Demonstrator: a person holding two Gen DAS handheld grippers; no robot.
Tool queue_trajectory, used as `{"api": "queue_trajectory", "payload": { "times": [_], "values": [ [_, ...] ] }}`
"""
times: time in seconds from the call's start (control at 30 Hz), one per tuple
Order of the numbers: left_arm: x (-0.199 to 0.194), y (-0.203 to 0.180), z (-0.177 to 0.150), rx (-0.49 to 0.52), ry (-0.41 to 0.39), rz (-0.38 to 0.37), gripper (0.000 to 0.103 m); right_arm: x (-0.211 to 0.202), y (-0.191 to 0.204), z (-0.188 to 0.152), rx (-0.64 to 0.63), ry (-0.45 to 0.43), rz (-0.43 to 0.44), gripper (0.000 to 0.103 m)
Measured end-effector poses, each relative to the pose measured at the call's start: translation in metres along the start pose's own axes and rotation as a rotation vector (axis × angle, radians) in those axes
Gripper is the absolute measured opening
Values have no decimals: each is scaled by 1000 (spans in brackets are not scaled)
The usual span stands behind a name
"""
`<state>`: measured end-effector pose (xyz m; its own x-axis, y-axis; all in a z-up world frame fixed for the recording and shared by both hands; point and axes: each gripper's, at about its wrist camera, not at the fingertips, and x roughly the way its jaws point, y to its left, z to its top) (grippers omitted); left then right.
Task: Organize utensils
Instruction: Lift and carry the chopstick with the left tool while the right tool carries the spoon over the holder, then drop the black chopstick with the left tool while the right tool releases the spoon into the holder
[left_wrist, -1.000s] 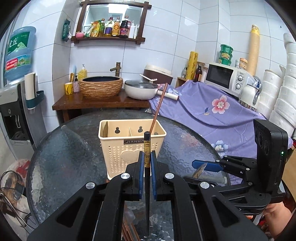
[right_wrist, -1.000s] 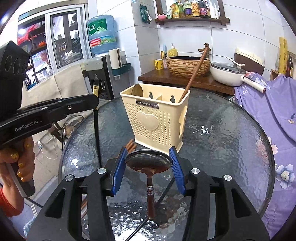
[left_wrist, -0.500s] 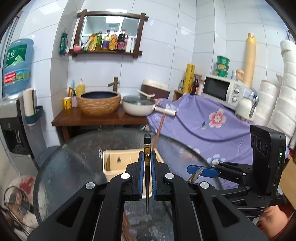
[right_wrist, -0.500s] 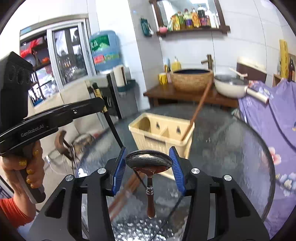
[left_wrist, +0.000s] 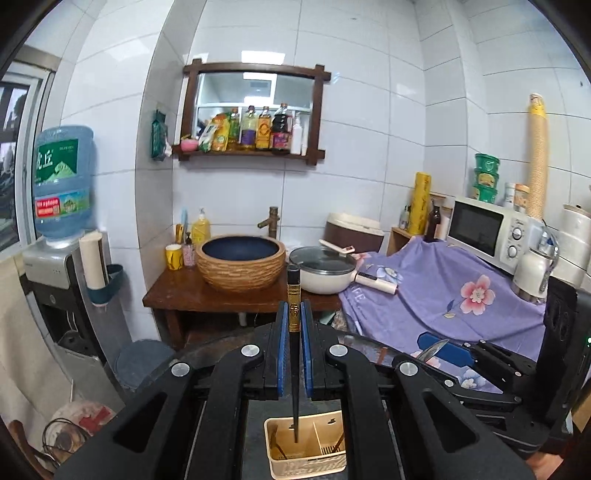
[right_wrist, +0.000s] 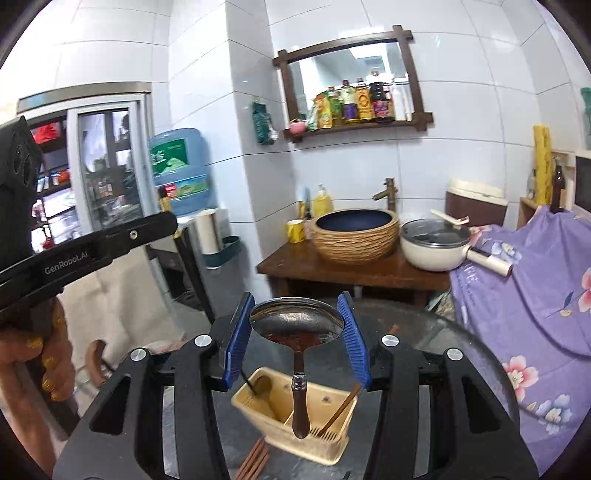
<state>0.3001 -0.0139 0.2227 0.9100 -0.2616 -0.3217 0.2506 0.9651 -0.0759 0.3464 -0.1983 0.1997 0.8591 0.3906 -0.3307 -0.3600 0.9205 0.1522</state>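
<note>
Bright, even indoor light (ceiling lamps mirrored overhead); sharp centre, heavy fisheye bending, dark corners.

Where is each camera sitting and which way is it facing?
Left wrist: sits on the left tool, facing the back wall above the cream basket; its fingers clamp a black chopstick; the right tool shows at right.
Right wrist: sits on the right tool, facing the same wall, clamping a spoon; the left tool and hand show at left.
Shared: the basket, the basin and the wall shelf.
</note>
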Motion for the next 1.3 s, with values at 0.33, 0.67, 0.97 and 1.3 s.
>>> {"api": "queue_trajectory", "payload": {
  "times": [0.33, 0.67, 0.97, 1.3],
  "values": [
    [56, 13, -74, -40, 146, -3, 7, 55, -13, -72, 22, 97, -50, 47],
    [78, 14, -117, -29, 225, -2, 7, 70, -12, -113, -1, 150, -71, 47],
    [69, 10, -115, -16, 206, -5, 14, 65, -10, -120, -36, 100, -88, 62],
    [10, 18, -138, -30, 138, 10, 66, 11, -4, -127, -86, 38, -127, 66]
  ]
}}
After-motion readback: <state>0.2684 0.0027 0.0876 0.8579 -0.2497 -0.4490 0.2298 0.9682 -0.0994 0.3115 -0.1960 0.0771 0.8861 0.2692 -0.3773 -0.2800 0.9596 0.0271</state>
